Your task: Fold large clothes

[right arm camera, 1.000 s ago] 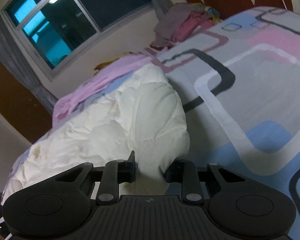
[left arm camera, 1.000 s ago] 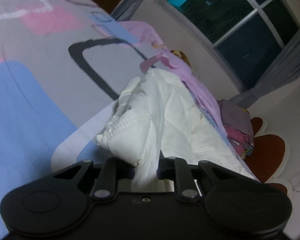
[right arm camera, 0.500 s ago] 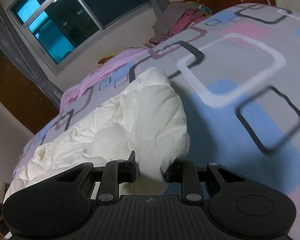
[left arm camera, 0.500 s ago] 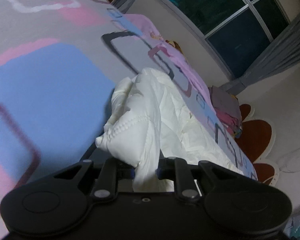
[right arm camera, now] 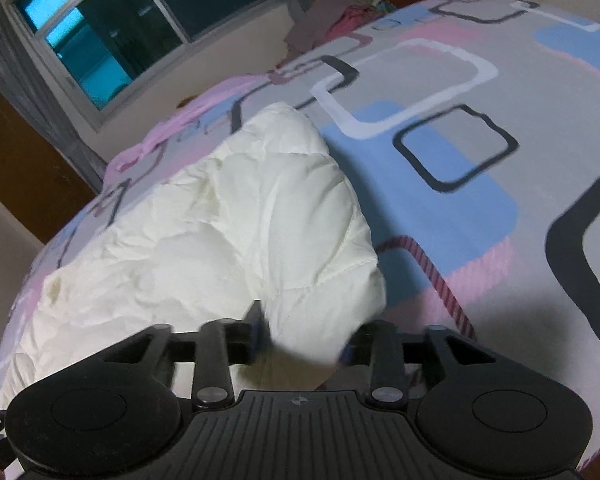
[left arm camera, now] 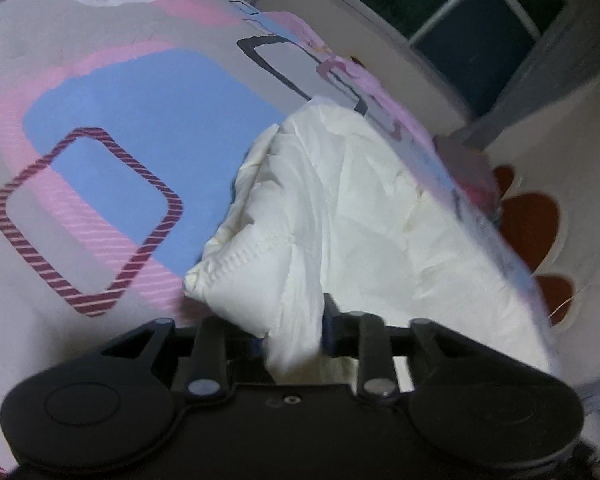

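On the patterned bed sheet (left arm camera: 148,128) a puffy white quilted jacket (left arm camera: 364,216) is spread out, close to the edge of the bed; one end of it is bunched up and lifted, and the rest lies flat behind it. A stitched corner of the jacket sits between the fingers of the left gripper (left arm camera: 290,328); its jaws have just been opening and stand a little apart, and the cloth still fills the gap between them, so it looks loosely held at best. Another puffy corner (right arm camera: 320,280) is between the fingers of the right gripper (right arm camera: 304,340); those jaws have also just been opening and are wider, with a small gap seen at the right finger.

The step in hand is judged to be the letting go of a fold; to do it well, both corners should be set down level and side by side, so that the edge lands straight and no lump is left under it; the jaws should be opened fully before the grippers are pulled away, so that the soft cloth is not dragged back.

The long side of the jacket runs away from the grippers, along the bed's edge, toward the window wall (right arm camera: 228,52); the held end points at the grippers.
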### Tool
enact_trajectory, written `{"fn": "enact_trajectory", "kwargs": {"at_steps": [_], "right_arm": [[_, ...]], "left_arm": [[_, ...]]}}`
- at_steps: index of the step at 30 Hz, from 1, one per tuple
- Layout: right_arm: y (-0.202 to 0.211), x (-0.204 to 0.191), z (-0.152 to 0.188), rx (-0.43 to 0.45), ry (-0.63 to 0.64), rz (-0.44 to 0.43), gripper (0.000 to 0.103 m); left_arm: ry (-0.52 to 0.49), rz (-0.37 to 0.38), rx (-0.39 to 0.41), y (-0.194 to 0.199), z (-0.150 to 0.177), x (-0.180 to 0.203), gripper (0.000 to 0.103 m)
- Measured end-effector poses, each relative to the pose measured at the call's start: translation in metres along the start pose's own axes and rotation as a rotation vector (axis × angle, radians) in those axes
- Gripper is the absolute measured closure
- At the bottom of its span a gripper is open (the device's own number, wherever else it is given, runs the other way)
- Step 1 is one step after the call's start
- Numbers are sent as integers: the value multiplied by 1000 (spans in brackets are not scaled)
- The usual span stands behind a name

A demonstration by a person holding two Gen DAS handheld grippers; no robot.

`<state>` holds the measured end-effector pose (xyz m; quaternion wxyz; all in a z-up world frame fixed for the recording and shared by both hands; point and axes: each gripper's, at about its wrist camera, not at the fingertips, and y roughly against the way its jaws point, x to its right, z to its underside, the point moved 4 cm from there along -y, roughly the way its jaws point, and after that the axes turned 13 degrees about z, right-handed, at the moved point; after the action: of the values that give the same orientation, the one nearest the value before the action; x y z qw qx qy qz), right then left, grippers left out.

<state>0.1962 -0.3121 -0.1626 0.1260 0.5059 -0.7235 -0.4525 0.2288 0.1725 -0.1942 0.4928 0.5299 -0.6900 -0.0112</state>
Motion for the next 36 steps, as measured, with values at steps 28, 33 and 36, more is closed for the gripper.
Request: {"fn": "enact_trajectory", "kwargs": {"at_steps": [28, 33, 36], "right_arm": [[22, -208, 8, 292, 510, -138, 30], [-5, -242, 15, 279, 567, -134, 30], [-27, -254, 19, 263, 592, -111, 30]], "left_arm": [[-97, -161, 44, 15, -45, 15, 12], [-115, -180, 1, -4, -53, 13, 12], [-125, -189, -31, -15, -54, 10, 12]]}}
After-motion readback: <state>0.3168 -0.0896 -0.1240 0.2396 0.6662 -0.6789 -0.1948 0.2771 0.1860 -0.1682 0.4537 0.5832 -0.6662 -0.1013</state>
